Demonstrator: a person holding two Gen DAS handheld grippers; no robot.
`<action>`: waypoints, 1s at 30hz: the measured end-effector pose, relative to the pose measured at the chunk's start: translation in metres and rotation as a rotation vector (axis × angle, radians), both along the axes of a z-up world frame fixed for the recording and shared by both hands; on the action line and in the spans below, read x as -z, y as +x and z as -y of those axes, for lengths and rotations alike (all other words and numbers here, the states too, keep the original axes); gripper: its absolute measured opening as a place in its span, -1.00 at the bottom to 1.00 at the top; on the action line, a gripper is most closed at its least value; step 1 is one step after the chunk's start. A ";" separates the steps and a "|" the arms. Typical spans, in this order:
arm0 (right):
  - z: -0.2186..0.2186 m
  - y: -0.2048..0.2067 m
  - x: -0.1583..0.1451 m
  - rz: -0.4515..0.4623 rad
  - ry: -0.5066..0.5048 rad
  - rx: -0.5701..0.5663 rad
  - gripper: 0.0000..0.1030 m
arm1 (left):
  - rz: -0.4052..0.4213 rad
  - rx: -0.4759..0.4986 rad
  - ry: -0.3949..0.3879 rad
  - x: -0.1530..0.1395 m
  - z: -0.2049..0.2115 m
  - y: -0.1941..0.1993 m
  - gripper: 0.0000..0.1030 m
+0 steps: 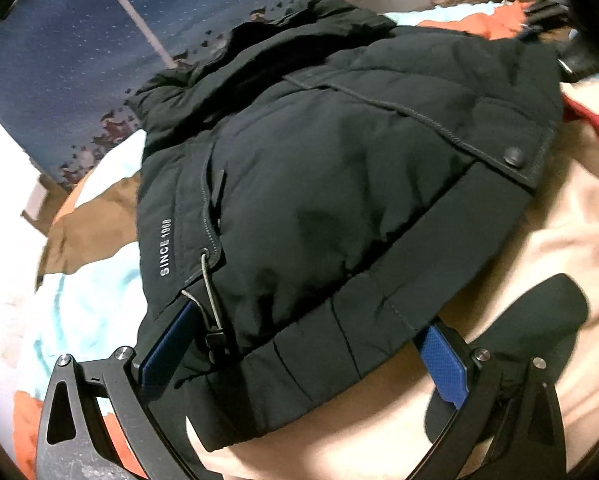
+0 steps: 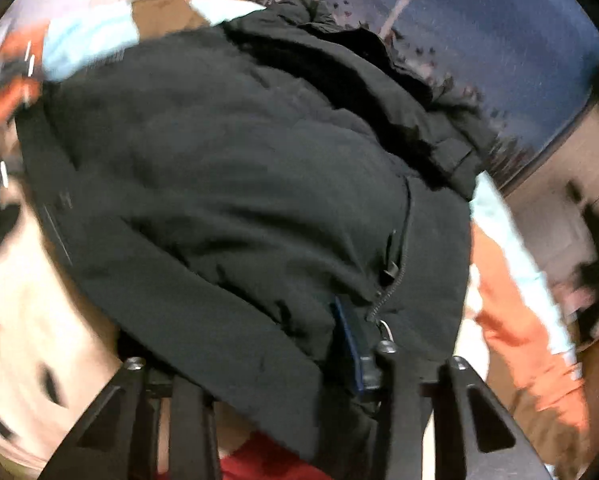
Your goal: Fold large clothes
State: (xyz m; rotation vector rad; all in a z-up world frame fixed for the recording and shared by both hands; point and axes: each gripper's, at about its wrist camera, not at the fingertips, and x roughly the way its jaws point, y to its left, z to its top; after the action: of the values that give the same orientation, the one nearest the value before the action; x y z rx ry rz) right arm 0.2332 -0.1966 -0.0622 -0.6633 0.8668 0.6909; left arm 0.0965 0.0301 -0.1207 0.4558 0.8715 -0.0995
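Left wrist view reads "SINCE 1900" (image 1: pixel 165 247) on the black jacket (image 1: pixel 339 160) lying on a patterned blanket (image 1: pixel 87 300), hem between the left gripper's (image 1: pixel 299 356) spread pads, while the blurred right view shows the right gripper (image 2: pixel 291 364) clamped on that hem, one pad hidden.

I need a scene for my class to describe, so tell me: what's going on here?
A person is folding a black padded jacket on a bed spread with a patterned blanket, using a pair of tongs in each hand. The left tongs stand wide open with the jacket's hem between their blue pads. The right tongs are closed on the hem near the drawcord. That view is blurred.
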 end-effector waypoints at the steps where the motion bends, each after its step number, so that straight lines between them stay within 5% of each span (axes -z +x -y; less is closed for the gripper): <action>1: -0.001 0.011 -0.009 -0.053 0.033 0.013 -0.41 | -0.005 0.008 -0.016 -0.002 0.000 -0.001 0.97; 6: -0.014 0.055 -0.043 -0.296 0.136 0.079 -0.44 | -0.013 0.032 -0.060 -0.009 0.006 -0.009 0.97; 10: -0.024 0.072 -0.063 -0.397 0.209 0.120 -0.48 | -0.018 0.028 -0.073 -0.012 0.012 -0.013 0.97; 17: -0.034 0.094 -0.088 -0.436 0.286 0.125 -0.56 | -0.009 -0.009 -0.005 -0.007 0.015 -0.008 0.97; 22: -0.029 0.099 -0.092 -0.448 0.324 0.142 -0.58 | 0.045 -0.051 -0.042 -0.022 0.004 -0.007 0.93; 24: -0.025 0.098 -0.090 -0.452 0.333 0.144 -0.58 | 0.089 -0.068 -0.048 -0.034 0.000 -0.009 0.71; 26: -0.023 0.098 -0.089 -0.452 0.337 0.144 -0.58 | 0.097 -0.063 -0.069 -0.042 -0.003 -0.008 0.26; 30: -0.017 0.096 -0.089 -0.434 0.358 0.148 -0.58 | 0.112 -0.035 -0.068 -0.053 -0.001 -0.008 -0.11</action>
State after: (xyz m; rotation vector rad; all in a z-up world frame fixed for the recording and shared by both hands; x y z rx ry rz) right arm 0.3291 -0.1791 0.0266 -0.1238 1.1406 0.8448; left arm 0.0882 0.0315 -0.0680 0.3788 0.7638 -0.0709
